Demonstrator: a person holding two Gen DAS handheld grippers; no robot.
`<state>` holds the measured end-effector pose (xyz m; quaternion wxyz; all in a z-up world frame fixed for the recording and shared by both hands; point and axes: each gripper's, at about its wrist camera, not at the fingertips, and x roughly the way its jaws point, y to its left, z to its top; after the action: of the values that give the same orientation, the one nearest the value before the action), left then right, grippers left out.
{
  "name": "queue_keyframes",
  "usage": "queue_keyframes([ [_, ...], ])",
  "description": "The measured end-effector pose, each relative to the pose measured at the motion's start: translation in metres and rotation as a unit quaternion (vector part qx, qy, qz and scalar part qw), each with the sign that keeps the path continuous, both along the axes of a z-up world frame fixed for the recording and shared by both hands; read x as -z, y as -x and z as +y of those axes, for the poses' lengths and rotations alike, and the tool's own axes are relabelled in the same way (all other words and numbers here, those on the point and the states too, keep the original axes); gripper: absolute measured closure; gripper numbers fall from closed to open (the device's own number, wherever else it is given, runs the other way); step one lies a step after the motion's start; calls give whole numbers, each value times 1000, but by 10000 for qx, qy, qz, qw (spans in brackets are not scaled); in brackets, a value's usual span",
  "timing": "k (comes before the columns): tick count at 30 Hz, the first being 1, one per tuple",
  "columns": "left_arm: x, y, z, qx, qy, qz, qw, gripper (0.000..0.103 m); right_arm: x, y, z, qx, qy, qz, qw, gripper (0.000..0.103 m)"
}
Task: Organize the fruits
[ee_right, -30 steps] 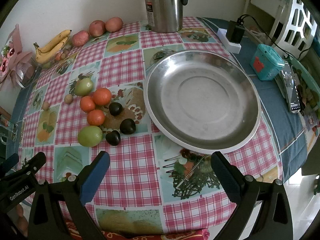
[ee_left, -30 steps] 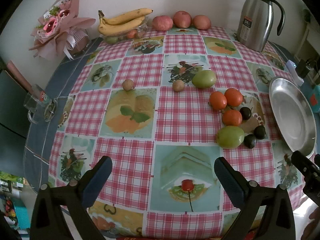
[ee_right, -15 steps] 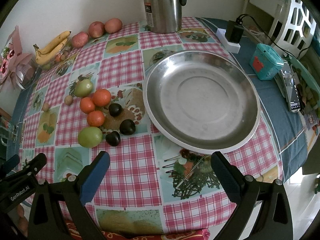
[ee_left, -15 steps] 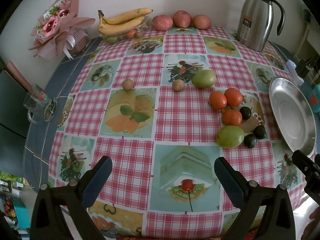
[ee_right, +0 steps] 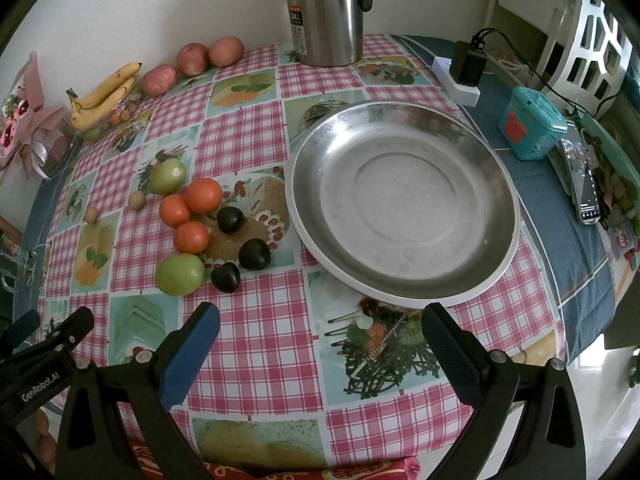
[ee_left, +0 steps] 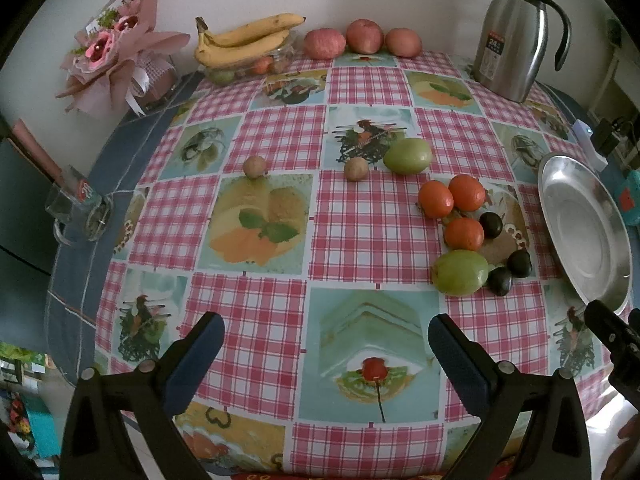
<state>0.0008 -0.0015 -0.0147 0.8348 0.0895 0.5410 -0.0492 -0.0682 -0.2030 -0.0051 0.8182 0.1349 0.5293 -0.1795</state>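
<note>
A cluster of loose fruit lies on the checked tablecloth: three oranges point(ee_right: 191, 216), three dark plums point(ee_right: 254, 254), two green fruits point(ee_right: 179, 274) point(ee_right: 168, 176) and two small brown fruits point(ee_left: 254, 167). The same cluster shows in the left wrist view point(ee_left: 464, 232). An empty steel plate point(ee_right: 404, 204) sits right of the cluster. My left gripper point(ee_left: 326, 354) is open and empty above the table's near edge. My right gripper point(ee_right: 320, 346) is open and empty, just in front of the plate.
Bananas point(ee_left: 244, 40) on a clear box and three apples point(ee_left: 362, 38) line the back wall. A steel thermos jug point(ee_right: 326, 12) stands behind the plate. A bouquet point(ee_left: 116, 60) and a glass mug point(ee_left: 78, 204) sit at the left; a teal box point(ee_right: 530, 128), charger and phone at the right.
The right wrist view has shifted slightly, with the plate and fruit a little lower in frame. The left gripper has hardly moved. Both grippers stay open.
</note>
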Motion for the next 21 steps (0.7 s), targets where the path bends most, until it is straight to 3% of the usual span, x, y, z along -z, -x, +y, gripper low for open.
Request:
queue_keyframes([
  [13, -8, -6, -2, 47, 99, 40, 9999, 0, -7, 3, -1, 65, 3, -177, 9998, 2],
  [21, -64, -34, -15, -15, 653, -377, 9972, 0, -40, -15, 6, 3, 133, -639, 9979, 2],
])
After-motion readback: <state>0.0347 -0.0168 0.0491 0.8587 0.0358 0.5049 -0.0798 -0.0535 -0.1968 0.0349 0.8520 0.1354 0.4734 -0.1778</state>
